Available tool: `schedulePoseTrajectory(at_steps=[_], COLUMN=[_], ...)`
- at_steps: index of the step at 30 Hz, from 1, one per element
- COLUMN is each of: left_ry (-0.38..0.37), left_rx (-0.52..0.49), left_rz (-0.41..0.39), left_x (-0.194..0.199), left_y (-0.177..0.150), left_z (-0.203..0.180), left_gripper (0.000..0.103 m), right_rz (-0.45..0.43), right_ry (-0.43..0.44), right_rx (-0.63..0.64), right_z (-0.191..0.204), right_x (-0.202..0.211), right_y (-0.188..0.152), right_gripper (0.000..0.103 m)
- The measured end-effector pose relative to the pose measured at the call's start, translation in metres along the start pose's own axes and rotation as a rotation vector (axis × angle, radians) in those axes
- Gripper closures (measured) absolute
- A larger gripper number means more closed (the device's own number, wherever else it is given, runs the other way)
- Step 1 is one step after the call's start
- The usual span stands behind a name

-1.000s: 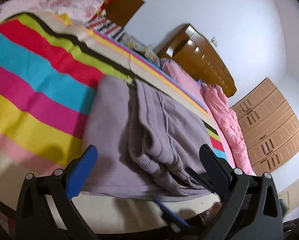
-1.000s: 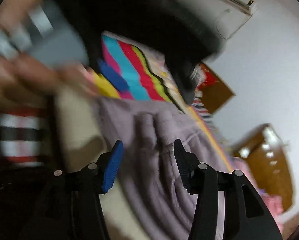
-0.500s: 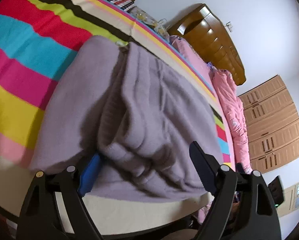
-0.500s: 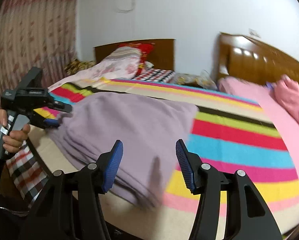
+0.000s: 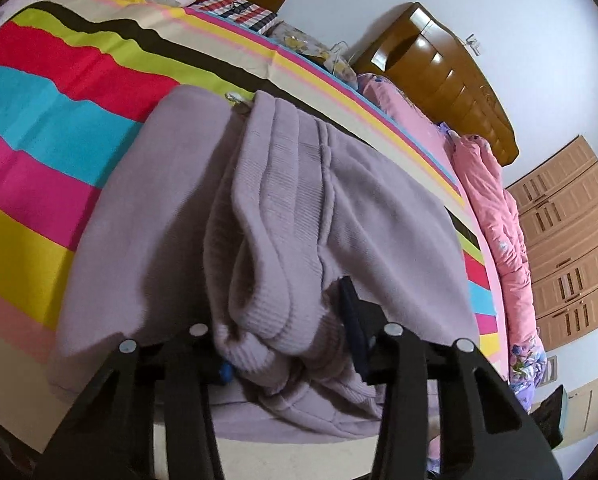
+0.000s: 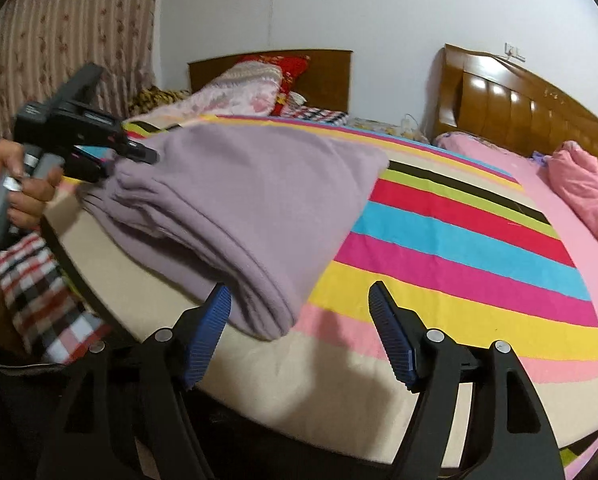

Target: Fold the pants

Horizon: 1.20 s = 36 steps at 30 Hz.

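The bed (image 6: 439, 240) wears a striped sheet (image 6: 459, 216) in pink, yellow, magenta, blue, red, green and black bands, with a plain cream band along its near edge. The folded lilac pants (image 6: 251, 200) lie directly on that sheet at the near edge, one end reaching the cream band. Beyond the pants, at the head of the bed, lie a floral quilt (image 6: 235, 96) and a red pillow (image 6: 291, 68); further from the pants lies a pink sheet (image 6: 519, 172) carrying a bunched pink quilt (image 6: 587, 192).
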<state>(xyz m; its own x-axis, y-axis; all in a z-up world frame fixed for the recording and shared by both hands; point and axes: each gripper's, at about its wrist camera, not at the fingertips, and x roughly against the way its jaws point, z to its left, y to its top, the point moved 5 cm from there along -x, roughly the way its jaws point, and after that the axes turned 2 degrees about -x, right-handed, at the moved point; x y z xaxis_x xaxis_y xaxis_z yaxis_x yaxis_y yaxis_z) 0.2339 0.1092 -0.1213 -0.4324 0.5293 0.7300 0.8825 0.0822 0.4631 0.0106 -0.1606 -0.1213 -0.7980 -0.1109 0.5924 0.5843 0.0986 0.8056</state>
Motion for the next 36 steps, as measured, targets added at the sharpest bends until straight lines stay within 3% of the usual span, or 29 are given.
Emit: schedulePoseTrajectory(at_steps=[6,8,13,15,16,18,19,21,22,23,25,29,30,32,34,36], left_ry=[0.007,0.016,-0.102,-0.101,-0.088,-0.066,-0.058,-0.022,-0.029,-0.089,-0.127,-0.085,-0.064,0.084,0.278,0.31], left_rx=[-0.017,-0.072,-0.195,-0.228,-0.225,-0.173,-0.073,0.019,0.068,0.093,0.109,0.098,0.095,0.058,-0.037,-0.13], left_rz=[-0.039,-0.079,-0.196,-0.25,-0.272,-0.24,-0.179,-0.095,-0.075,-0.107,-0.136,-0.143,-0.147,-0.22,-0.349,-0.419], left_x=[0.009,0.022,0.082,0.107,0.118,0.113,0.093,0.06,0.045,0.044,0.05,0.052,0.056,0.078,0.109,0.127], left_y=[-0.003,0.003,0.04,0.043,0.042,0.035,0.024,0.006,-0.006,-0.012,-0.015,-0.015,-0.015,-0.017,-0.016,-0.014], left_z=[-0.015,-0.034,-0.09,-0.092,-0.079,-0.042,-0.003,0.039,0.061,0.069,0.071,0.068,0.066,0.059,0.041,0.015], left_gripper=[0.077,0.079,0.081,0.081,0.081,0.081,0.081,0.081,0.079,0.079,0.079,0.071,0.063,0.048,0.029,0.023], right_rz=[0.023,0.021,0.035,0.037,0.031,0.036,0.037,0.049,0.054,0.061,0.066,0.076,0.087,0.096,0.074,0.036], right_ry=[-0.079,-0.114,-0.187,-0.212,-0.21,-0.21,-0.202,-0.181,-0.175,-0.172,-0.173,-0.141,-0.094,-0.008,0.071,0.17], right_rx=[0.039,0.06,0.106,0.13,0.133,0.132,0.115,0.082,0.08,0.083,0.087,0.08,0.08,0.087,0.057,-0.019], right_z=[0.009,0.012,0.014,0.017,0.019,0.019,0.017,0.011,0.01,0.009,0.008,0.005,0.005,0.004,0.001,-0.001], right_x=[-0.017,-0.02,-0.02,-0.02,-0.019,-0.023,-0.026,-0.029,-0.03,-0.03,-0.031,-0.03,-0.026,-0.015,-0.004,0.003], right_y=[0.002,0.002,0.007,0.009,0.01,0.009,0.009,0.009,0.009,0.01,0.01,0.01,0.01,0.009,0.012,0.026], right_gripper=[0.032,0.027,0.025,0.025,0.025,0.025,0.024,0.022,0.02,0.02,0.02,0.02,0.02,0.02,0.022,0.027])
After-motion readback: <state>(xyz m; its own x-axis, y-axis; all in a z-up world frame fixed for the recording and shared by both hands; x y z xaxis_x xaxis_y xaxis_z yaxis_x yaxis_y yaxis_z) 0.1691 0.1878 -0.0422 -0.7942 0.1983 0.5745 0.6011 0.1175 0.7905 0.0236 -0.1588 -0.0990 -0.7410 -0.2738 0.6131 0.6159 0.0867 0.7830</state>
